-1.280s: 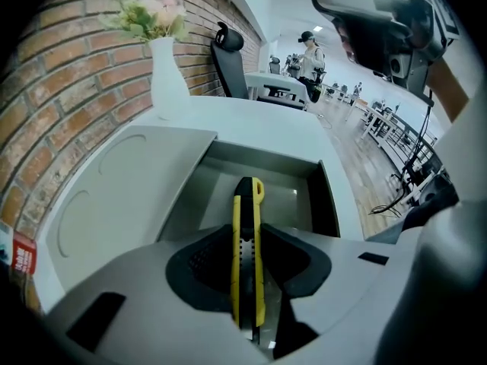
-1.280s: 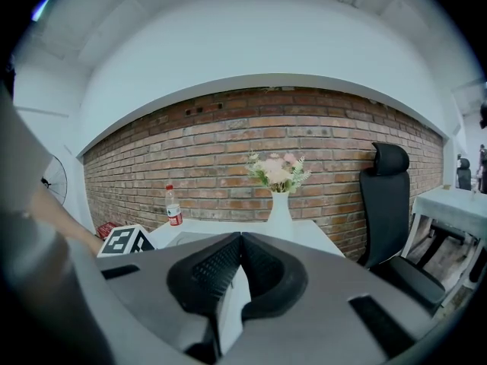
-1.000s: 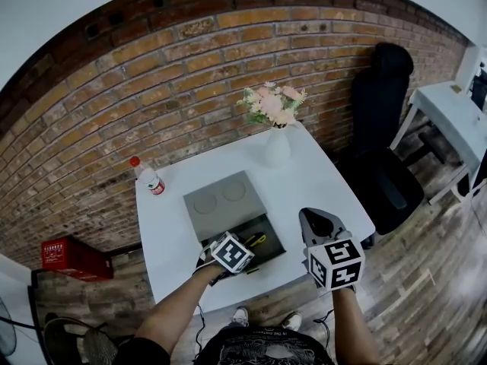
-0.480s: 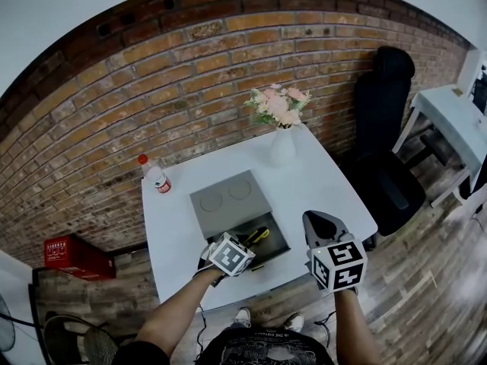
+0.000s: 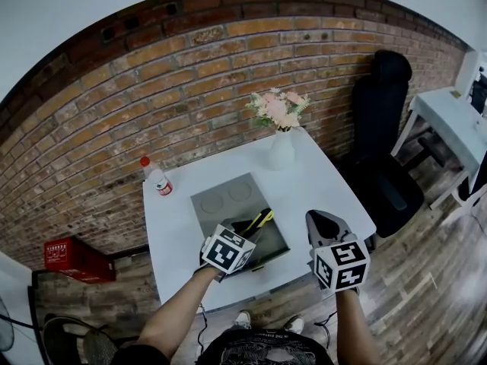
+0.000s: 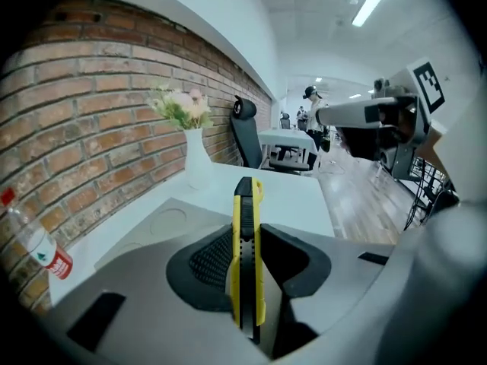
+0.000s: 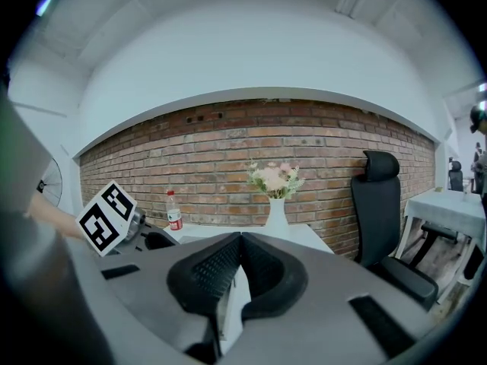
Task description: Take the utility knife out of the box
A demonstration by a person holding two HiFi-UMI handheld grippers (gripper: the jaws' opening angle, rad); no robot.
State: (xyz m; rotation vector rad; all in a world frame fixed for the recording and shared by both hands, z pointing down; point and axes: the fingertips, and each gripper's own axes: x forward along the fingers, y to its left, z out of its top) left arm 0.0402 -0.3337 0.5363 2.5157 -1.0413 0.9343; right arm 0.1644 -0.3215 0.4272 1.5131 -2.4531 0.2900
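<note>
Left gripper (image 6: 247,280): jaws part-way closed and clamped on the utility knife (image 6: 246,226), pads pressing on its yellow sides. The black spine faces up and most of the body sticks out ahead of the pads.

- Hold this pressure. The long overhang will probably lever the knife down if you loosen at all.
- In the head view the knife hangs over the open box (image 5: 278,238), its far end towards the laid-back lid (image 5: 225,197). It looks clear of the tray, though I cannot tell by how much.
- Rise straight up before you travel sideways, so the far end does not catch the lid or the rim.

Right gripper (image 7: 240,265): jaws together, nothing between them, near the table's front edge, right of the box. Leave it there, out of the knife's path.

Beyond the box, the bare table (image 5: 327,181) to its right looks the safest place to set down. Stay short of the vase (image 5: 281,150) and away from the bottle (image 5: 157,179) at far left.
</note>
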